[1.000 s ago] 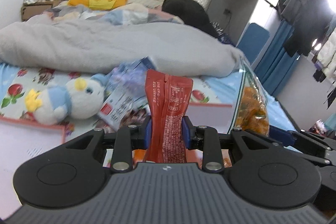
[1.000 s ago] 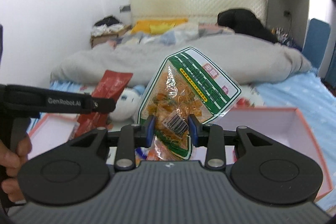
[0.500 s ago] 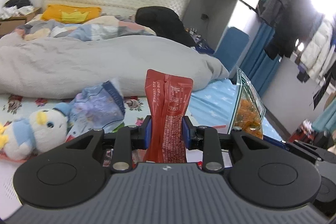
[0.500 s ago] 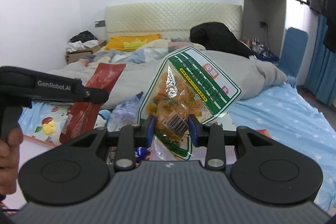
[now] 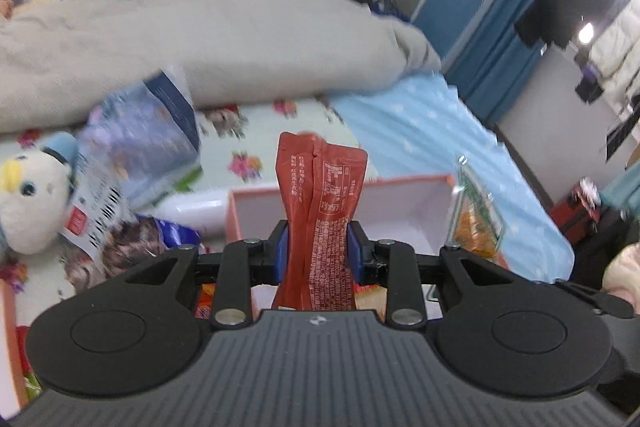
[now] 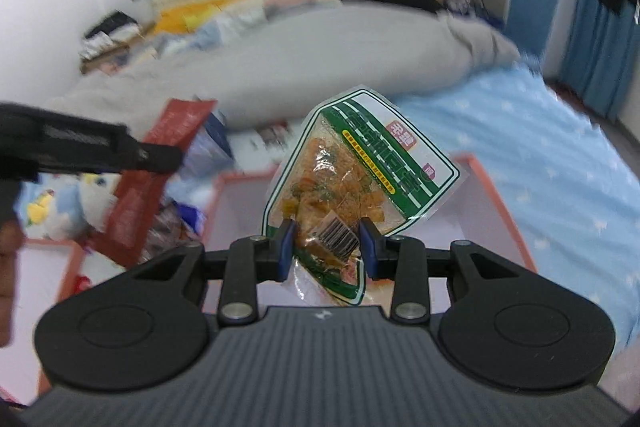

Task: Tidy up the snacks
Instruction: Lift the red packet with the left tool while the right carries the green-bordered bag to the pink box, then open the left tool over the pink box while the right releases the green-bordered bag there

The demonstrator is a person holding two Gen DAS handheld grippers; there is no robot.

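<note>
Gripping a red packet [image 5: 320, 227] upright between its blue pads, the left claw [image 5: 319, 251] is hovering over the near edge of a pink-rimmed box [image 5: 400, 183], which is lying on the bed with its white inside showing. The right claw [image 6: 326, 247] is clamping a clear bag with green edging [image 6: 360, 179] near its barcode corner, and the bag is tilting up and to the right above the same box [image 6: 496, 195]. From the left wrist view this bag [image 5: 476, 223] is showing edge-on at the box's right end.

Left of the box, other snack bags are lying loose on the flowered sheet: a pale blue bag [image 5: 136, 143] leaning toward the grey blanket [image 5: 224, 39], and a darker blue-and-brown bag [image 5: 132, 243] nearer the camera. A white plush duck [image 5: 28, 199] is sitting further left of the box, touching the pale bag. A white cylinder [image 5: 192, 211] is lying just beside the box's left wall.

From the right wrist view, the left claw's black body [image 6: 80, 151] is reaching in from the left with the red packet [image 6: 152, 183] hanging past the box's left wall. Both views are blurring at the edges.
</note>
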